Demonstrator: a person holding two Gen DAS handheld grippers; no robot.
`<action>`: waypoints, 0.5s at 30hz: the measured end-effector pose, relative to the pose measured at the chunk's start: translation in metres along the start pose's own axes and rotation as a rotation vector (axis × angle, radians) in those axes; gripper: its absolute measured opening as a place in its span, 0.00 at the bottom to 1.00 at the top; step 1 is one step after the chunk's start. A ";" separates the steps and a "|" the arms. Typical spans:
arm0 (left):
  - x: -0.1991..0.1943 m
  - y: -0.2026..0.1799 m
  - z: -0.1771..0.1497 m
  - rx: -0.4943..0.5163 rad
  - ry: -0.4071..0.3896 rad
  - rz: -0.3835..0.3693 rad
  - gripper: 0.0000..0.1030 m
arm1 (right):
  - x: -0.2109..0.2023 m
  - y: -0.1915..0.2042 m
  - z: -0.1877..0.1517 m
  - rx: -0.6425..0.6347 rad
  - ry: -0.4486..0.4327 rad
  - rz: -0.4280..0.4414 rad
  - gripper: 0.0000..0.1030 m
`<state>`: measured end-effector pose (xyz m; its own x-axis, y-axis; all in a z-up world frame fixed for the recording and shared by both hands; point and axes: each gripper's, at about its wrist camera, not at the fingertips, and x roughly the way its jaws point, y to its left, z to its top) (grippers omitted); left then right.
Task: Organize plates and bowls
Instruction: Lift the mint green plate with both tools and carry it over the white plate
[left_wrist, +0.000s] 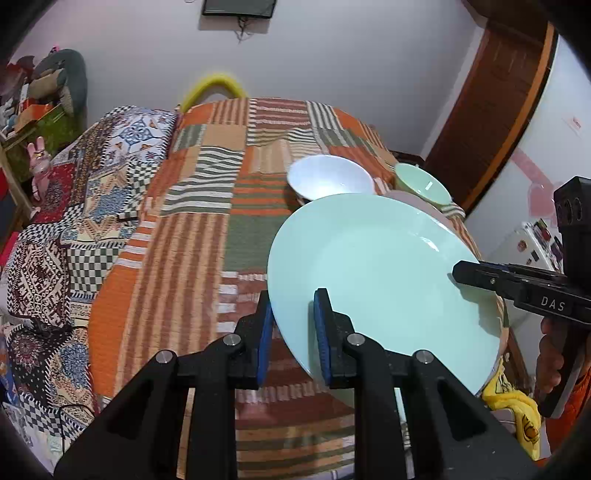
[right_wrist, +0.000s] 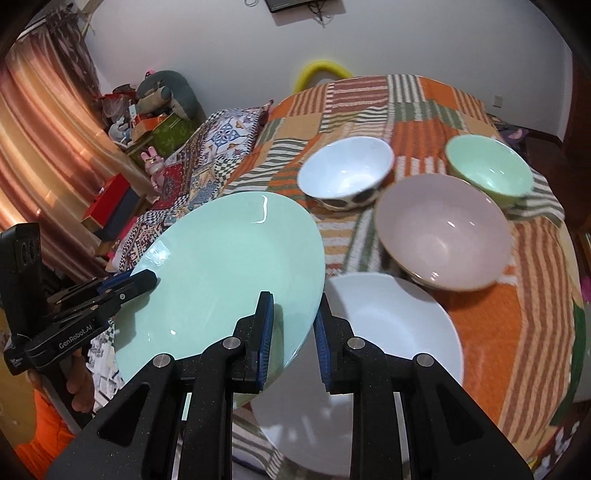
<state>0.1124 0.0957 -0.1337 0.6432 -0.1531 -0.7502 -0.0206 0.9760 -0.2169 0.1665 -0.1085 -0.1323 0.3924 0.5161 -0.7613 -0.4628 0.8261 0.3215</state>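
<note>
Plate (right_wrist: 221, 266) rim between both grippers' fingers (left_wrist: 325, 325) — clamped, left edge and right.

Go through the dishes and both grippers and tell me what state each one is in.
Green plate: lifted, tilted, held at two rims.
Left gripper: shut on the green plate.
Right gripper: shut on the green plate.
White plate: flat on the bedspread, empty.
Pink bowl: upright, empty.
White bowl: upright, empty.
Green bowl: upright, empty.

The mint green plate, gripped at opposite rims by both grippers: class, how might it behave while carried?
The mint green plate looks rigid, keeping its shape. Its glossy glaze suggests slipperiness in the left gripper and right gripper. Probably breakable if dropped.
</note>
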 end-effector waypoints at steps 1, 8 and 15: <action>0.001 -0.004 -0.001 0.007 0.004 -0.006 0.20 | -0.003 -0.003 -0.003 0.007 -0.002 -0.003 0.20; 0.019 -0.026 -0.014 0.020 0.042 -0.044 0.20 | -0.011 -0.026 -0.022 0.062 0.007 -0.026 0.20; 0.043 -0.038 -0.026 0.043 0.107 -0.061 0.20 | -0.010 -0.044 -0.043 0.113 0.039 -0.048 0.20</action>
<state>0.1209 0.0478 -0.1744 0.5569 -0.2259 -0.7992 0.0500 0.9697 -0.2393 0.1484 -0.1594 -0.1630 0.3798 0.4684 -0.7977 -0.3508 0.8708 0.3444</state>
